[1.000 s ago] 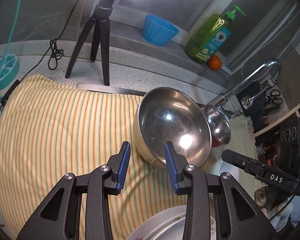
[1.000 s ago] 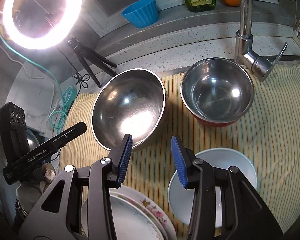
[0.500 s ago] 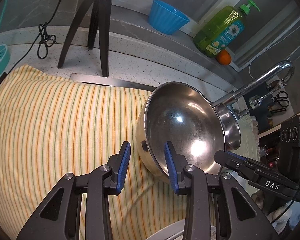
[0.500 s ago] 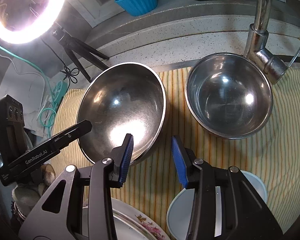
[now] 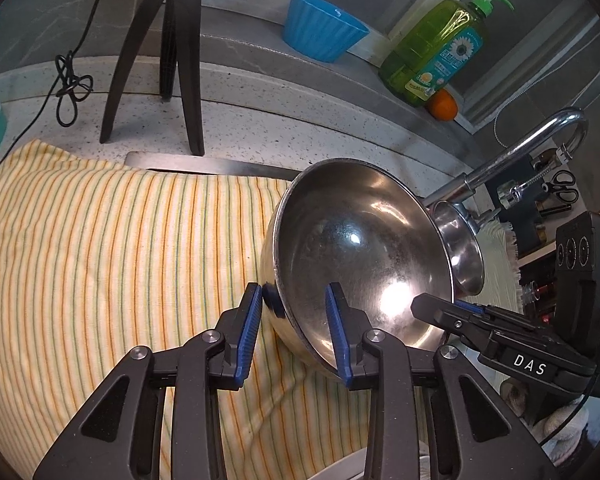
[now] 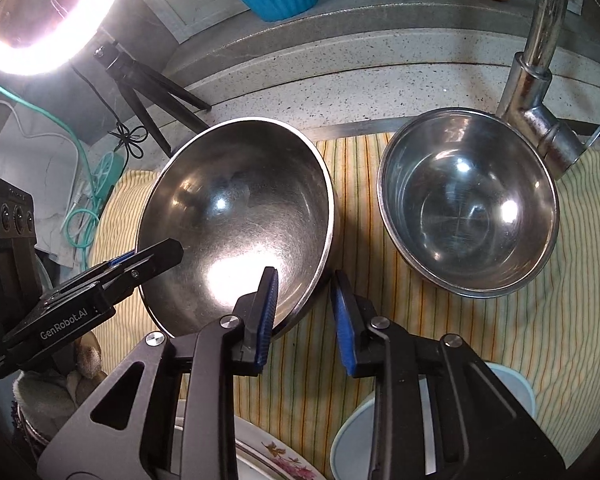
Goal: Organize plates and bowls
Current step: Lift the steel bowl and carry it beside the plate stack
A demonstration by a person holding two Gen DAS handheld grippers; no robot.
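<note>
1. Striped cloth (image 5: 100, 260): bears the bowls.
2. Large steel bowl (image 6: 240, 216): beside the smaller steel bowl (image 6: 468, 204), now straddled at opposite rims.
3. Left gripper (image 5: 294, 326) and right gripper (image 6: 306, 308): advanced since earlier, fingers spread, not yet pinching; two-handed lift likely.

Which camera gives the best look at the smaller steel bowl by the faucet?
The right wrist view: the smaller steel bowl sits upright on the striped cloth, its whole rim and inside visible. In the left wrist view only a sliver shows behind the large steel bowl.
</note>
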